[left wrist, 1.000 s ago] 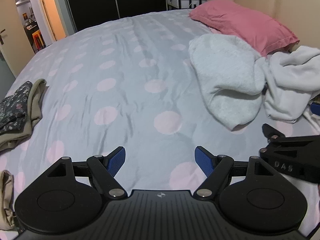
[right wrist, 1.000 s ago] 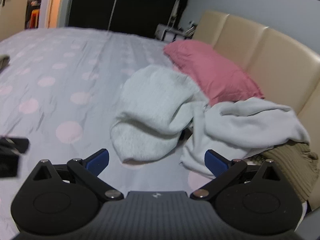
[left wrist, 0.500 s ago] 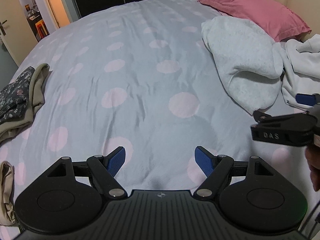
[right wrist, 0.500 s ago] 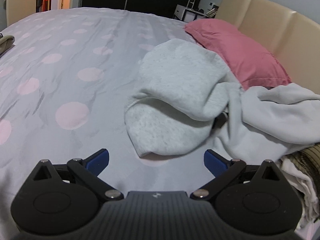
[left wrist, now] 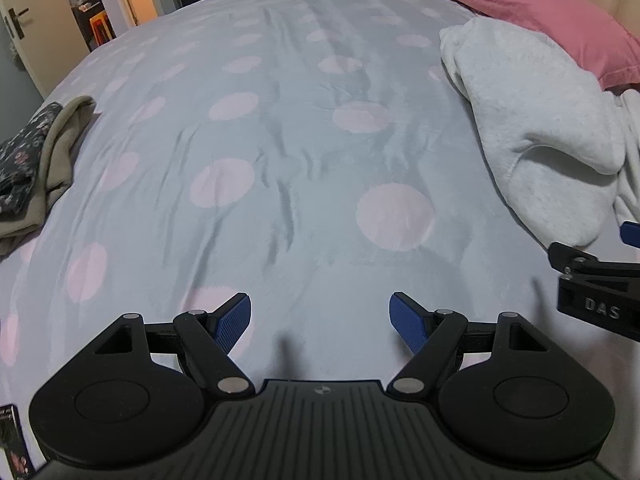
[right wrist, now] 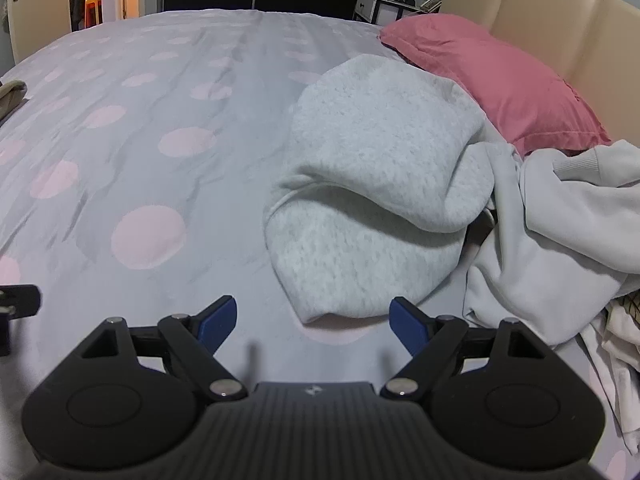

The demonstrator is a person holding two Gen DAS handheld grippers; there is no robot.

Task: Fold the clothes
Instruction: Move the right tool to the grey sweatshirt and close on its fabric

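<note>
Both claws spread wide, nothing pinched. Left gripper [left wrist: 320, 316] low over bare dotted bed cover [left wrist: 280, 140], near the front edge of the bed. Right gripper [right wrist: 312, 320] just before the hem of a grey sweatshirt [right wrist: 372, 184], heaped toward the headboard [right wrist: 560, 20] side, partly leaning on a pink pillow [right wrist: 492, 80]. Beside it, touching, a paler garment [right wrist: 560, 232], crumpled. At the left edge of the bed, a floral cloth [left wrist: 20, 160] on a khaki piece [left wrist: 60, 152], well apart from the sweatshirt.

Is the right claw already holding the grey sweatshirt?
No, the right claw is open, and its blue fingers stand apart in front of the hem of the grey sweatshirt, which lies loose on the bed.
</note>
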